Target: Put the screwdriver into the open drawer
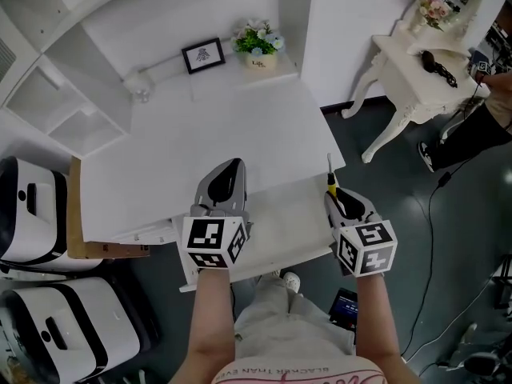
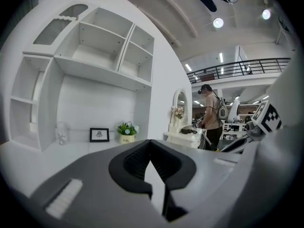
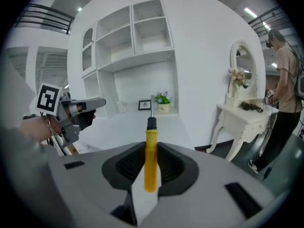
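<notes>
A screwdriver [image 1: 330, 179] with a yellow handle [image 3: 150, 163] and a thin metal shaft is held lengthwise between the jaws of my right gripper [image 1: 335, 195], tip pointing away from me. The right gripper [image 3: 151, 148] is shut on the handle. It hovers over the right end of the open white drawer [image 1: 288, 224], which is pulled out from under the front of the white desk [image 1: 240, 126]. My left gripper [image 1: 230, 170] is over the drawer's left part at the desk's front edge. Its jaws [image 2: 151, 141] meet at the tips with nothing between them.
At the back of the desk stand a small framed picture [image 1: 203, 55], a flower pot [image 1: 258, 48] and a glass jar [image 1: 142, 93]. White shelves rise on the left. A white dressing table [image 1: 416, 62] and a person [image 1: 492, 114] are at the right. White machines [image 1: 32, 214] stand at the left.
</notes>
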A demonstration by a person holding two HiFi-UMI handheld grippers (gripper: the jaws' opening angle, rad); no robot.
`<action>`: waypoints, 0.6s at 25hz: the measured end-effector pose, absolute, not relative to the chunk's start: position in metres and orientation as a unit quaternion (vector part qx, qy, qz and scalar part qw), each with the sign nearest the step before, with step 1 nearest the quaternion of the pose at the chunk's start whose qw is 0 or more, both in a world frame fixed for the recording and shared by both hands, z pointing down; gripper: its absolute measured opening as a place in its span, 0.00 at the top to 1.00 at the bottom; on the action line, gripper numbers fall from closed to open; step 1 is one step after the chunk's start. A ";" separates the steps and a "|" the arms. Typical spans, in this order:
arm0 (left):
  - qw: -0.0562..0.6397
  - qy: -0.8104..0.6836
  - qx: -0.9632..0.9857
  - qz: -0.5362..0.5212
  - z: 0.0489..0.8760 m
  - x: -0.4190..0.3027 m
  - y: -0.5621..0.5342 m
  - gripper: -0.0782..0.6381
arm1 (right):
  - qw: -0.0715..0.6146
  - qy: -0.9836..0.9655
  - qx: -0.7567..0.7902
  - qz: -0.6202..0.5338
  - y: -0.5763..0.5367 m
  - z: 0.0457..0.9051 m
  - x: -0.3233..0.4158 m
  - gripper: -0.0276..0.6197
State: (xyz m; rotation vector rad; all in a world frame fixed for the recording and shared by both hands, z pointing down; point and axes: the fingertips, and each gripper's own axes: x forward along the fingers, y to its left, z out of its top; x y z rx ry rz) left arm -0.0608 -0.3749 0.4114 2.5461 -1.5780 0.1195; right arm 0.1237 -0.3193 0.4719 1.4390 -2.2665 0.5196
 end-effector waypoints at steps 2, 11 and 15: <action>0.083 -0.524 0.847 0.047 0.423 -0.061 -0.374 0.88 | 0.211 -0.811 0.509 0.196 -0.316 0.483 0.121 0.83; 0.117 -0.514 0.846 0.082 0.463 -0.055 -0.367 0.88 | 0.247 -0.795 0.492 0.254 -0.302 0.529 0.122 0.83; 0.127 -0.510 0.846 0.091 0.475 -0.056 -0.363 0.88 | 0.267 -0.789 0.475 0.285 -0.297 0.557 0.119 0.83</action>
